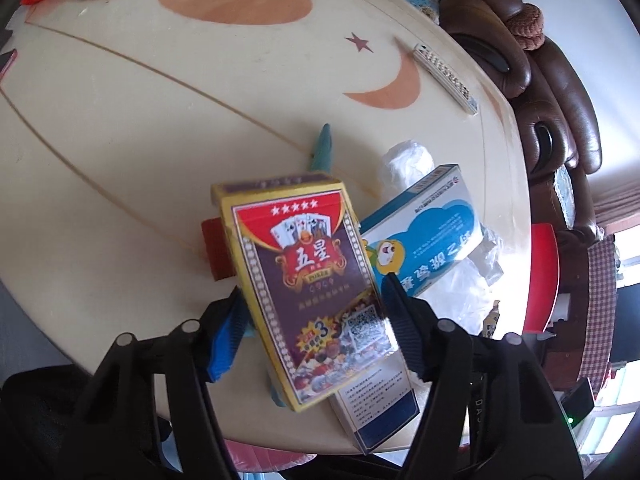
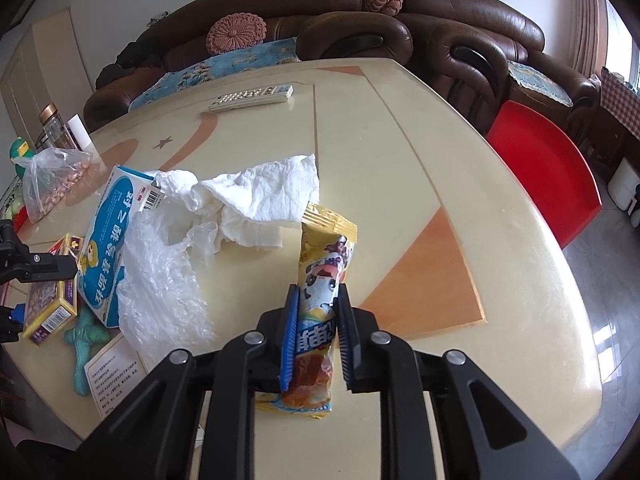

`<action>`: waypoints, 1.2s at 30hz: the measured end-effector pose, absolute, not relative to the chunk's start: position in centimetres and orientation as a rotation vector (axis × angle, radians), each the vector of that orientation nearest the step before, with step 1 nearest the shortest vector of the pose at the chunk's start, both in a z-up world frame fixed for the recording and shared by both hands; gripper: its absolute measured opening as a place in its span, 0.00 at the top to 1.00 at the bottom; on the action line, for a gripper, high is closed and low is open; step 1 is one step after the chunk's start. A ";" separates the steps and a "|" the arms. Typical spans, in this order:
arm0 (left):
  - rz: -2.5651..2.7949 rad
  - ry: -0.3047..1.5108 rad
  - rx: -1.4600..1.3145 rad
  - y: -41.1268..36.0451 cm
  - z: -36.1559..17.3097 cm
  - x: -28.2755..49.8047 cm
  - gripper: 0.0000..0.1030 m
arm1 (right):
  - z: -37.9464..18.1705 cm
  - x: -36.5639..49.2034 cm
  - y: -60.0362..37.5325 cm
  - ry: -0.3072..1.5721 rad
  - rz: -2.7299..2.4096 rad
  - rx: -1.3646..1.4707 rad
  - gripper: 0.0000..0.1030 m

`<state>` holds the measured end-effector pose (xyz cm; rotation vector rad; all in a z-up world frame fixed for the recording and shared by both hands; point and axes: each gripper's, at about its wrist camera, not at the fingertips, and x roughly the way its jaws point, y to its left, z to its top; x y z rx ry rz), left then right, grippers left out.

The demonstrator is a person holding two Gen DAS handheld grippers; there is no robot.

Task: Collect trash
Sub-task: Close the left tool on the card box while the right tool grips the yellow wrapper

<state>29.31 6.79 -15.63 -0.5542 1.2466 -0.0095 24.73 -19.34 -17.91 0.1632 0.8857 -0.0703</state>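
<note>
Over the cream table (image 2: 460, 168), my right gripper (image 2: 318, 320) stands narrowly parted, clamping a yellow snack wrapper (image 2: 324, 264) between both pads. My left gripper (image 1: 316, 320), opened wider, grips a playing-card box (image 1: 304, 276) above the table edge, beside a blue-white medicine box (image 1: 432, 236).

Cream table (image 2: 460, 168) with remote (image 2: 252, 97), tissue (image 2: 264, 196).
</note>
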 end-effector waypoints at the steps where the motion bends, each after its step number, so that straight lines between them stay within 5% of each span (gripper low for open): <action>1: -0.013 1.253 -0.561 6.8 -15.8 29.4 0.39 | -18.0 24.7 -19.4 0.886 -0.070 0.167 0.82; 36: -0.130 1.109 -0.361 6.9 -14.3 25.7 0.48 | -16.8 23.5 -19.0 0.834 -0.068 0.126 0.83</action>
